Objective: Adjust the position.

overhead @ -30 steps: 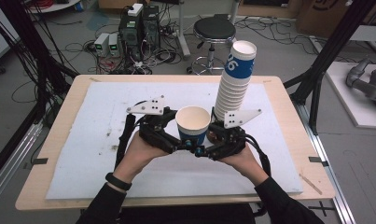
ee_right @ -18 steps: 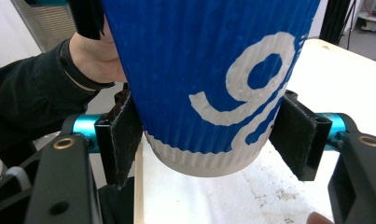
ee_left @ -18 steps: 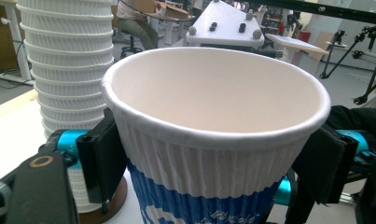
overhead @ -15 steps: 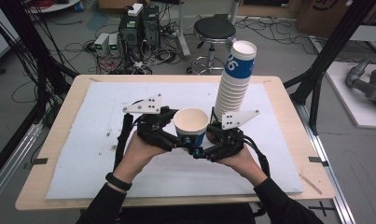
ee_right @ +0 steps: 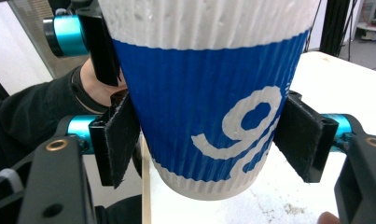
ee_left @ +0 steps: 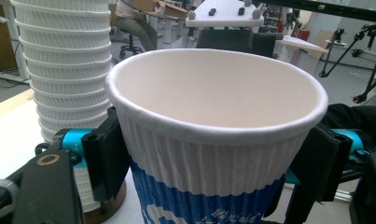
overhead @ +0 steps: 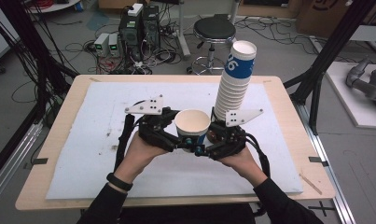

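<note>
Left gripper [overhead: 182, 140]: we see its jaws closed on the ribbed upper wall of the paper cup [overhead: 192, 126], one pad on each side, in the left gripper view.
Paper cup: held upright and off the table between the two grippers, over the middle of the white sheet [overhead: 83, 140]; mouth open, inside bare.
Right gripper [overhead: 202, 148]: its pads sit at the cup's blue band; the left pad touches, while at the right pad we cannot tell whether it presses or stands just off.
Cup stack [overhead: 234, 81]: stands just behind the right gripper, leaning slightly; its foot is hidden by the grey plate [overhead: 241, 116].
Hidden: the cup's printed logo is cut off in both gripper views.
Surface: wooden table [overhead: 288, 107] under the scuffed sheet.
Room: a stool [overhead: 214, 30], computers [overhead: 139, 23] and loose cables behind.
</note>
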`<state>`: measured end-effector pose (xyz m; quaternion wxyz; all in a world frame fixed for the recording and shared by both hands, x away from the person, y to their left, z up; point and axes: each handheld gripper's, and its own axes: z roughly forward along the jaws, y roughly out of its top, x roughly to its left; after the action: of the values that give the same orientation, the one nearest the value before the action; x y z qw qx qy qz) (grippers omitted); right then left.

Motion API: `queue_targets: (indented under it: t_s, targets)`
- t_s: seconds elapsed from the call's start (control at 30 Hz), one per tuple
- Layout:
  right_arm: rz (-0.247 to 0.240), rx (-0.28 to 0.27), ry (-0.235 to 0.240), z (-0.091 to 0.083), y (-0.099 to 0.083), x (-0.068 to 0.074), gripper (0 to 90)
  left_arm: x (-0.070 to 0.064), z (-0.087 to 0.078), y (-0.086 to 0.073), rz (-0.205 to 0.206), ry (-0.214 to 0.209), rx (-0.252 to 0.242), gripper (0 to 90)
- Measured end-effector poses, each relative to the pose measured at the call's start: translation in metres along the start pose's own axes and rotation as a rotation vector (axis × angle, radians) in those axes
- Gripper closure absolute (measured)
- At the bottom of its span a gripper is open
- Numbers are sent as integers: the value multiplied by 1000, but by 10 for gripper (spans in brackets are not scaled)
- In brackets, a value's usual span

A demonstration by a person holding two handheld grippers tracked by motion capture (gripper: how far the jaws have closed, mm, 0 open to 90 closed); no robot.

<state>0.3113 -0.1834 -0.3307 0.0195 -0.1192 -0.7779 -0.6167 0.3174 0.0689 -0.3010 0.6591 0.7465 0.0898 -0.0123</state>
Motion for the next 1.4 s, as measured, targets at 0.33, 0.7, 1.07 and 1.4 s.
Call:
queue_targets:
  t_s: [0.33, 0.7, 1.07, 1.4]
  targets:
    - [-25, 36, -2, 1, 0, 0, 282, -1, -1, 1, -9, -1, -9, 173]
    - [-42, 42, -13, 2, 0, 1, 284, -1, -2, 1, -8, -8, -14, 205]
    - [-59, 35, -29, -2, 1, 1, 201, -1, -5, 2, 0, -4, -10, 217]
    - [-54, 28, -51, -14, 2, -2, 193, 2, -16, 3, 6, 22, -9, 217]
